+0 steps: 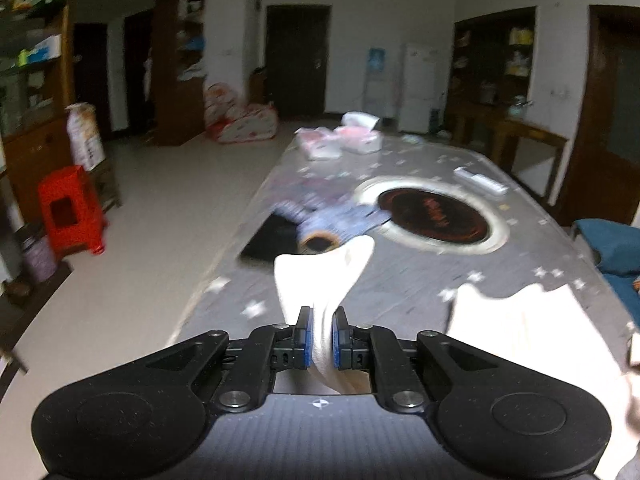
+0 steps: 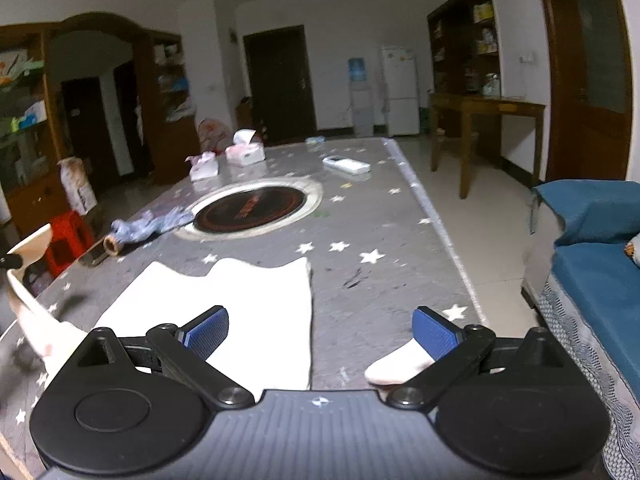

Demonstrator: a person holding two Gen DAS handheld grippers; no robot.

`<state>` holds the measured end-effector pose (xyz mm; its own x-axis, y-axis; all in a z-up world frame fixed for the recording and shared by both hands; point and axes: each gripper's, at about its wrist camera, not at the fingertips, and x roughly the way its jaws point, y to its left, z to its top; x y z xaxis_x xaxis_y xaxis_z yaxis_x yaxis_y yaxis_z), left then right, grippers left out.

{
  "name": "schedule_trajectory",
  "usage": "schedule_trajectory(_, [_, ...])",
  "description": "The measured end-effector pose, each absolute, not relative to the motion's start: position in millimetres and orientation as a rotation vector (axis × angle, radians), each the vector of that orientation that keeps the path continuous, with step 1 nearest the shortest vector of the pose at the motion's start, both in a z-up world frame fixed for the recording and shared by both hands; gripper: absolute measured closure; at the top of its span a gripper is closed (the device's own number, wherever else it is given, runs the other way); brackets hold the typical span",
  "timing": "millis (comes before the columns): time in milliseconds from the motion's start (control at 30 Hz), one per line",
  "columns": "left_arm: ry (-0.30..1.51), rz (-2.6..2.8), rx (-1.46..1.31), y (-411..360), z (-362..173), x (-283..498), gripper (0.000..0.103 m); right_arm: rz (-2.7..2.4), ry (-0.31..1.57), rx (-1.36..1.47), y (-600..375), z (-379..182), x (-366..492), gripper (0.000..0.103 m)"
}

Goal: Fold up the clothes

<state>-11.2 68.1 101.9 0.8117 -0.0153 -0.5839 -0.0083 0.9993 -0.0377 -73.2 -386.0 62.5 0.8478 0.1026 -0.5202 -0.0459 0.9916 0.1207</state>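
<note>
Mostly flat, a white garment (image 2: 224,312) lies on the near end of the surface (image 2: 380,232), which wears a grey cover printed with white stars. Its long axis runs from the near edge away toward the far wall, and its scalloped far edge points toward the round black hotplate (image 2: 250,208) set in the middle. One long strip of the same white cloth lifts off to the left, where the left gripper (image 1: 320,320) has its blue-padded fingers (image 1: 305,336) pressed together on it; the strip stands up between them and curls over forward. Another small white piece rests just under the right gripper (image 2: 320,328), whose fingers (image 2: 208,330) are spread wide with nothing between them, no pad touching cloth. Beyond the garment, a crumpled blue cloth (image 2: 150,226) sits beside the hotplate's left rim. Farther back lie a white remote control (image 2: 346,165) and pink tissue packs (image 2: 245,154). A red plastic stool (image 1: 70,210) stands on the floor to the left, and a blue-covered sofa (image 2: 592,240) on the right.
</note>
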Motion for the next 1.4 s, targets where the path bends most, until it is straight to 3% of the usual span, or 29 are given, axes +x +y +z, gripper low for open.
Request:
schedule_trajectory(267, [0.764, 0.145, 0.048, 82.2, 70.1, -8.1, 0.089, 0.157, 0.610, 0.045, -371.1, 59.3, -60.8, 0.004])
schedule_trajectory(400, [0.728, 0.109, 0.065, 70.2, 77.5, -7.3, 0.063, 0.179, 0.631, 0.045, -369.3, 57.9, -52.5, 0.008])
schedule_trajectory(733, [0.701, -0.192, 0.117, -11.2, 71.7, 36.9, 0.060, 0.233, 0.692, 0.096, -367.6, 46.0, -13.1, 0.017])
schedule_trajectory(1133, [0.766, -0.301, 0.138, -61.9, 28.6, 111.3, 0.055, 0.250, 0.718, 0.086, -365.3, 36.6, 21.5, 0.017])
schedule_trajectory(1200, [0.777, -0.320, 0.125, -62.8, 24.3, 116.9, 0.057, 0.249, 0.721, 0.084, -365.1, 34.7, 25.5, 0.017])
schedule_trajectory(1300, [0.770, -0.360, 0.092, -63.6, 25.3, 118.5, 0.093, 0.247, 0.725, 0.083, -364.6, 32.6, 31.1, 0.017])
schedule_trajectory(1400, [0.719, -0.394, 0.100, -68.5, 33.6, 109.3, 0.097, 0.247, 0.725, 0.076, -362.9, 31.5, 33.6, 0.017])
